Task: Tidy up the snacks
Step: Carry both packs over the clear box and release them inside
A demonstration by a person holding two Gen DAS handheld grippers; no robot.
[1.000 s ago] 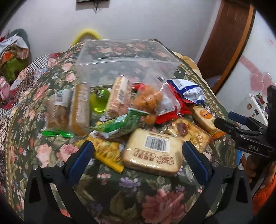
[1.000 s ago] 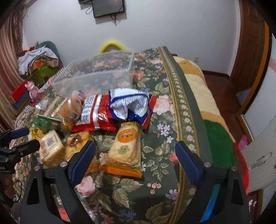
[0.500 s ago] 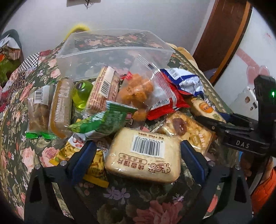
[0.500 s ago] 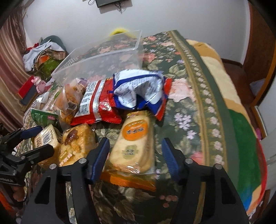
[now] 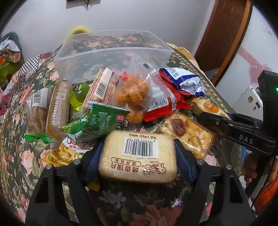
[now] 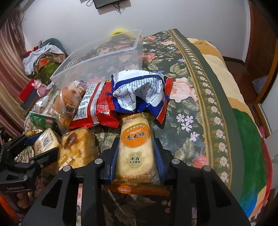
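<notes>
Floral bedspread, wooden door, clothes pile, wall-mounted screen, striped curtain

The left gripper has its blue pads pressed against both sides of a tan bread packet with a barcode, low in the middle. At two o'clock of it lies a nut cake; at ten o'clock a green packet. At twelve o'clock stands a clear box. The right gripper reaches in from three o'clock.
</notes>
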